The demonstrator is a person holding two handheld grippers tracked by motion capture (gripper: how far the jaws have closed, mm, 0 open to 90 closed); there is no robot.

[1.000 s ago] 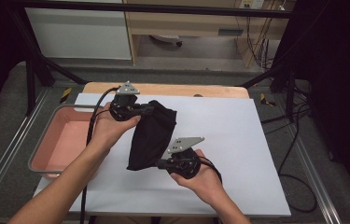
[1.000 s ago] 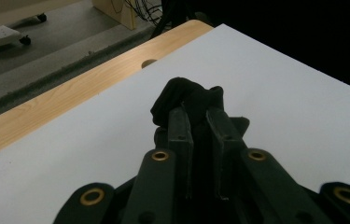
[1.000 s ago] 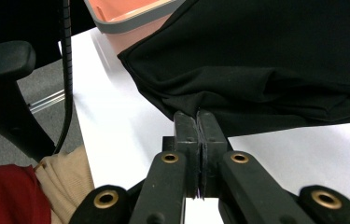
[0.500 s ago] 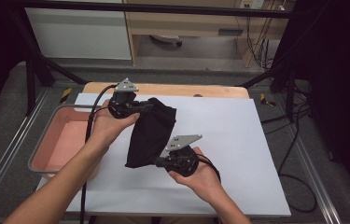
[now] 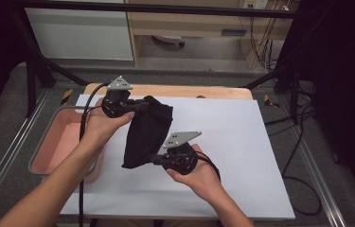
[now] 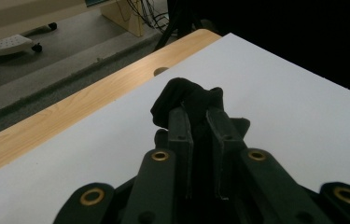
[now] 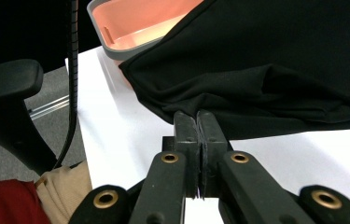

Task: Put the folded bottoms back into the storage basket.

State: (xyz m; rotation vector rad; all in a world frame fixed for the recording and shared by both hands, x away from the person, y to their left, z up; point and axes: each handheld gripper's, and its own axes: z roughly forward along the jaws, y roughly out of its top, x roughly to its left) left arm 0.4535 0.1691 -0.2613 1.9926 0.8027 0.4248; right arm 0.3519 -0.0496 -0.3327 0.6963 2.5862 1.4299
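I hold a black cloth (image 5: 146, 131) up over the white worktop (image 5: 241, 142).
The pink tub (image 5: 61, 142) at nine o'clock looks bare inside. My left tool (image 5: 143, 106) pinches the cloth's top, and my right tool (image 5: 155, 160) pinches its bottom edge. Both hands have moved a little toward nine o'clock since before.

We cannot see the right gripper's (image 7: 199, 122) jaw tips: the black cloth's (image 7: 275, 56) lower edge swallows them. The cloth itself runs off the top and right edges of the right gripper view. In the high view, the cloth (image 5: 144, 132) hides the table beneath it, and the left forearm covers the near corner of the pink tray (image 5: 54, 142) beside the cloth.
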